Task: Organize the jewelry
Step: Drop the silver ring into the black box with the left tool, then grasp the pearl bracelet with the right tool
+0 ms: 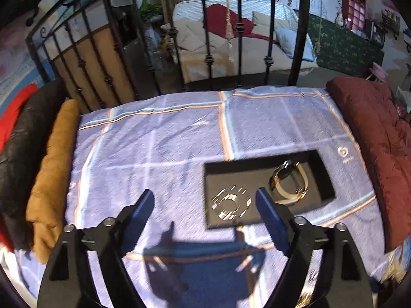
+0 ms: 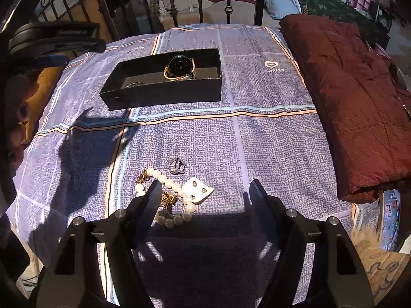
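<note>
A black open box lies on the purple checked bedspread. In it sit a wristwatch and a silver bangle. My left gripper is open and empty, just left of and above the box. My right gripper is open and empty, hovering over loose jewelry: a pearl bracelet, a small silver ring, a white earring card and gold pieces by the left finger.
A folded maroon blanket lies along the right edge. An orange pillow lies at the left. A black iron bedframe stands behind. A phone lies at the lower right.
</note>
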The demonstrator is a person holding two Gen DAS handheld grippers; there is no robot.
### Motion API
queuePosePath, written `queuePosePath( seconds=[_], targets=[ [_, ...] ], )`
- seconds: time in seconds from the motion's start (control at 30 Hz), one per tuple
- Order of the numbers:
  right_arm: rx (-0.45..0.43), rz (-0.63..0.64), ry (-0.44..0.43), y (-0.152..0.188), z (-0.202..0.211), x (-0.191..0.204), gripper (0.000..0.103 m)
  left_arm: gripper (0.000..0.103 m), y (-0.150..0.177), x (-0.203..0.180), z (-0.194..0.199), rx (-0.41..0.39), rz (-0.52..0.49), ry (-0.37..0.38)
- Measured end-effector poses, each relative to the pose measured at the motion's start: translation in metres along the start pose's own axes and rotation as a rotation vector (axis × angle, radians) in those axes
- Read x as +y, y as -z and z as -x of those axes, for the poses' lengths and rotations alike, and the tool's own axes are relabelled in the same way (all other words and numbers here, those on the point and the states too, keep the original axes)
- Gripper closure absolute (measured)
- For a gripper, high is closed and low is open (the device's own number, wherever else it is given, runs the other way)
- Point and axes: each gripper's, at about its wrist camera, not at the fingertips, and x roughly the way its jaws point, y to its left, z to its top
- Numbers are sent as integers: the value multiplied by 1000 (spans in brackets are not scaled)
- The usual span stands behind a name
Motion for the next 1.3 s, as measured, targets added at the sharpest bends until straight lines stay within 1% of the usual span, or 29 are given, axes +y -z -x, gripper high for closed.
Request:
queuePosePath(
  seconds=[0.03,0.1,0.2,0.27,0.3,0.33,0.37,0.4,0.43,0.47,0.5,0.57,0.67,0.73,0.77,0.8,0.83,0.9,0.93,1.07,1.17,1.3],
  targets=[
    [4,21,-4,4,0,1,31,15,9,1,7,-2,-17,-21],
    [25,48,-26,13,-5,6,30,12,30,3,18,1,-27,-25],
    [45,73,-68,23,-14,20,30,12,61,7,24,47,-9,-20],
    [48,55,-107,25,-18,24,30,12,77,9,22,94,-3,-7],
    [43,54,-111,25,-19,25,31,12,83,10,20,118,-3,-7],
    [45,55,-118,24,-21,26,39,12,89,10,19,138,1,-3],
    [51,54,-124,24,-22,27,44,12,94,11,20,146,-1,6],
    [49,58,-128,23,-25,28,44,12,97,10,20,149,-2,9],
    [50,63,-126,21,-27,29,47,12,99,9,20,148,0,11],
    [57,66,-126,20,-30,30,52,12,102,7,20,146,3,23],
    [61,62,-129,19,-33,30,55,12,103,4,19,148,4,37],
    [60,58,-124,14,-35,29,69,12,106,-2,15,160,-1,33],
    [67,51,-136,8,-38,28,74,12,115,-8,8,176,-6,10],
    [62,56,-130,6,-39,30,75,19,120,-11,3,182,-6,-1],
    [60,57,-127,6,-39,31,75,31,122,-13,-1,196,-13,4],
    [58,60,-126,6,-38,32,76,38,124,-14,-6,217,-15,14],
    [55,62,-121,5,-37,33,77,40,126,-14,-11,237,-5,23],
    [52,62,-121,5,-35,34,81,40,130,-13,-16,253,8,15],
    [50,60,-123,4,-34,34,84,40,131,-11,-17,256,15,11],
    [45,47,-143,1,-30,32,93,39,126,-11,-12,244,18,4],
    [29,49,-153,-3,-22,33,93,36,121,-10,-8,229,25,4],
    [37,47,-169,-3,-23,35,93,35,120,-13,-9,234,17,1]
  ],
)
